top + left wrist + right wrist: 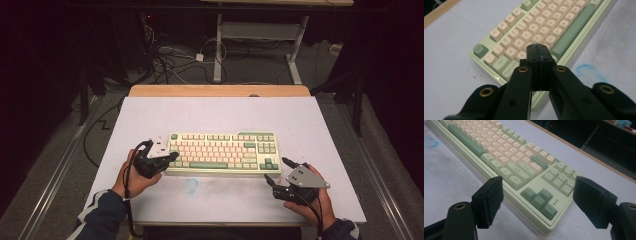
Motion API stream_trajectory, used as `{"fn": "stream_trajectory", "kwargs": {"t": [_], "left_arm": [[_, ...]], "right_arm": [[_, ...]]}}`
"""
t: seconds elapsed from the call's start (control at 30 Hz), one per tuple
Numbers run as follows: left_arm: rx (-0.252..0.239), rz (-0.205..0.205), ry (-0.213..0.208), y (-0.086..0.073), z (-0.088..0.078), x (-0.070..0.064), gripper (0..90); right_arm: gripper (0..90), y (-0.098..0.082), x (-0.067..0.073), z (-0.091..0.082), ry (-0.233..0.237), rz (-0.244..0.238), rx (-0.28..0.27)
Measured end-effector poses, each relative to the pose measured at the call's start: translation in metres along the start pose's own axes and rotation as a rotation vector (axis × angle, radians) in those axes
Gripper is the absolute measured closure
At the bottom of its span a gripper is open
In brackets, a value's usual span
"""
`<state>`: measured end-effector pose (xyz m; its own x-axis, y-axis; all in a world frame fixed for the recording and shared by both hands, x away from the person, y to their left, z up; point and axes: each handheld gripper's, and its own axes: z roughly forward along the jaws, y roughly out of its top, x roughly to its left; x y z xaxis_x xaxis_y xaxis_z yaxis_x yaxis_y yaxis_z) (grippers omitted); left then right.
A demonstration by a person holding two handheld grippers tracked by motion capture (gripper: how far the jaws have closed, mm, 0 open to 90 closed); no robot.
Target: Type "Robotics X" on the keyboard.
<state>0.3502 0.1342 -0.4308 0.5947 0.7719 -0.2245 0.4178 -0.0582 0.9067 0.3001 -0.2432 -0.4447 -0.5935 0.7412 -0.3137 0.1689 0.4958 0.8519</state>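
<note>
Hovering at 9 o'clock over the keyboard (pixel 223 153), mid-tabletop (pixel 220 112), left gripper (pixel 538 53) has fingers pressed together, nothing pinched; right gripper (pixel 537 198) at 4 o'clock, fingers spread, empty; judged early: keyboard untouched, contact still to make.

Dim room with dark surroundings; the lit table (pixel 220 115) looks evenly pale, and both gripper views blur up close.
</note>
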Motion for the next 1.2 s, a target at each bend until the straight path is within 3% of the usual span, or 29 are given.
{"fn": "stream_trajectory", "kwargs": {"t": [0.27,0.47,0.77,1.2], "left_arm": [[0.04,0.067,-0.034,0.015,0.038,-0.023,87.3],[0.068,0.083,-0.048,0.017,0.062,-0.032,87.3],[0.105,0.091,-0.025,0.011,0.086,-0.031,87.3],[0.127,0.088,-0.013,0.01,0.1,-0.027,87.3]], "right_arm": [[25.6,-0.002,0.002,0.003,0.018,-0.002,0.017],[25.6,-0.004,0.003,0.006,0.024,-0.003,0.038],[25.6,-0.006,0.006,0.01,0.048,-0.023,0.065],[25.6,-0.006,0.006,0.011,0.053,-0.025,0.073]]}}
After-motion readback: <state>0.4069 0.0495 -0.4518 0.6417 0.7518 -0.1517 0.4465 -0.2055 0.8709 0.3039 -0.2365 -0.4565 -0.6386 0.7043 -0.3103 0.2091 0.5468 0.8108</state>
